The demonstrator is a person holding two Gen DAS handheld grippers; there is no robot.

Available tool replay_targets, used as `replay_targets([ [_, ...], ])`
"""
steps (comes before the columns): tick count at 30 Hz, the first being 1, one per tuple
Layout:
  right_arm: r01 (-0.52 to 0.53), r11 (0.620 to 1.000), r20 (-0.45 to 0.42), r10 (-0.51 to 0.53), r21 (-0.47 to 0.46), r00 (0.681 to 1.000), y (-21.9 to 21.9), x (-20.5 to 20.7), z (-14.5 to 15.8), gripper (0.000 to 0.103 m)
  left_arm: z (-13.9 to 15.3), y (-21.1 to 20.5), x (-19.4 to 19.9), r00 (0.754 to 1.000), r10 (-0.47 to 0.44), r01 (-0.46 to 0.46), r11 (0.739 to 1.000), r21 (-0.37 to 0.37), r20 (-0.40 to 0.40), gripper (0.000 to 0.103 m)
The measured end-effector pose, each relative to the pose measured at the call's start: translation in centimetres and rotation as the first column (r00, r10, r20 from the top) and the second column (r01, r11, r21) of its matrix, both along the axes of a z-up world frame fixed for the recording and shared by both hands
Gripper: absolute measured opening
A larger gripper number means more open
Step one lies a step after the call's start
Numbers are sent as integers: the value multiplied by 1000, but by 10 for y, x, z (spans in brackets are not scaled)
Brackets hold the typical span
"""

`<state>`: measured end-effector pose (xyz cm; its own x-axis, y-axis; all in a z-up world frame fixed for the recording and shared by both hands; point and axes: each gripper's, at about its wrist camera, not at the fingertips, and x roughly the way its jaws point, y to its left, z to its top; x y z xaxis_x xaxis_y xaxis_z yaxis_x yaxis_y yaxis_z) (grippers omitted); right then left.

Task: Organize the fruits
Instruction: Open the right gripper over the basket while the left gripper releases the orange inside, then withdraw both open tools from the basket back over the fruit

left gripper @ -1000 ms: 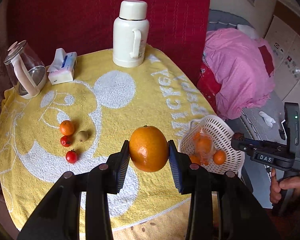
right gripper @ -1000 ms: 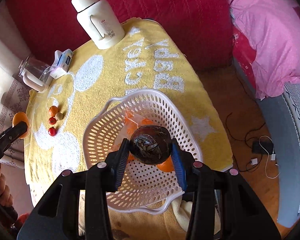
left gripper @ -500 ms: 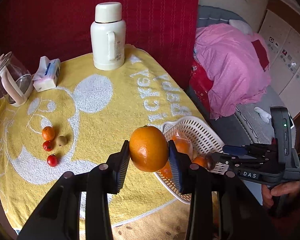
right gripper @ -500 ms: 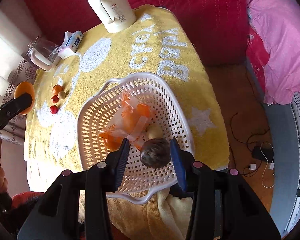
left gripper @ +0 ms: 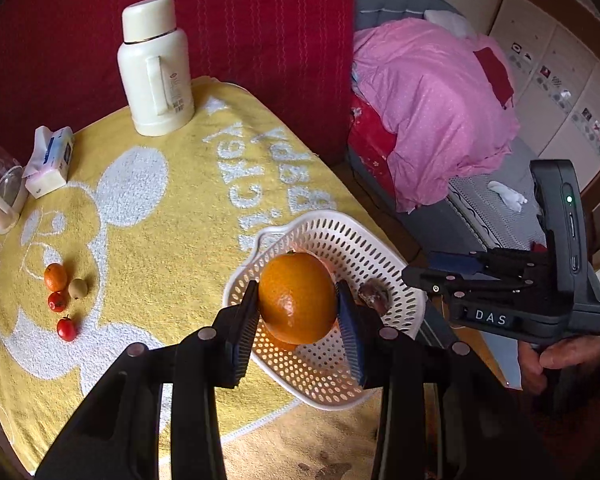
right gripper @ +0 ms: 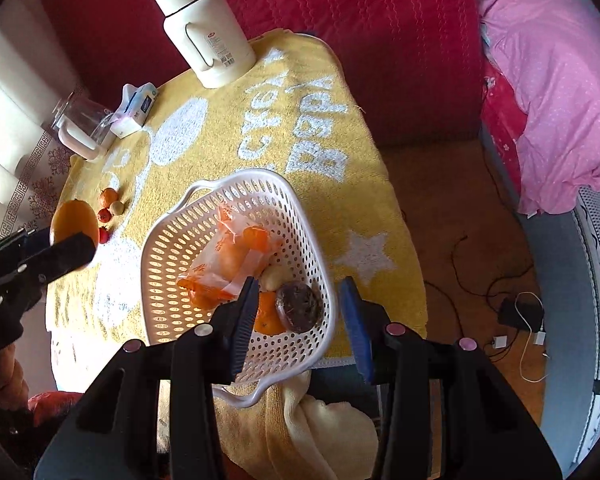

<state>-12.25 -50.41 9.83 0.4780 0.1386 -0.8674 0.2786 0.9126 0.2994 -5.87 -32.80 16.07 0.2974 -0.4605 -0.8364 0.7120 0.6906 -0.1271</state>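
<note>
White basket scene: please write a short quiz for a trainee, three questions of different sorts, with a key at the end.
1. True or false: the left hand-held gripper holds the big orange over the white basket.
2. Choose one: how many small fruits lie loose on the yellow towel, away from the basket? A) two B) four C) six
3. Short answer: where does the dark round fruit lie, and does the right hand-held gripper grip it?

Key
1. True.
2. B.
3. It lies in the white basket. The right hand-held gripper is open above it and does not grip it.
</note>
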Motion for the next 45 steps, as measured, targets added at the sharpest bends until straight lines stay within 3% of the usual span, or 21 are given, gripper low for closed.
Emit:
replay_targets([
  [7,20,1000,11,-20,0,1000,-7,-5,1,43,-6,-14,-10,999,-51,51,999,14,-9,42],
  [8,22,1000,12,-22,0,1000,-7,-5,1,43,-5,-14,-10,999,-51,51,999,12,-8,45],
  [10,25,1000,13,-25,1,1000,-7,-5,1,43,-5,-12,-9,999,-44,44,999,13,-3,63],
  [18,29,1000,24,-29,-1,999,-4,-2,2,44,-6,1,-1,1000,-2,2,1000,9,-15,64],
  [22,17,1000,31,-17,-5,999,1,1,4,44,-4,10,3,999,35,-35,999,4,-9,70],
  [26,14,1000,46,-14,-18,999,6,6,7,60,-3,18,7,998,62,-62,998,3,-9,70],
  [30,12,1000,54,-10,-27,998,10,11,11,60,-1,28,11,995,96,-96,995,-1,4,84],
  [45,1,999,99,4,-48,995,28,28,30,61,7,56,18,984,170,-170,986,-3,46,84],
])
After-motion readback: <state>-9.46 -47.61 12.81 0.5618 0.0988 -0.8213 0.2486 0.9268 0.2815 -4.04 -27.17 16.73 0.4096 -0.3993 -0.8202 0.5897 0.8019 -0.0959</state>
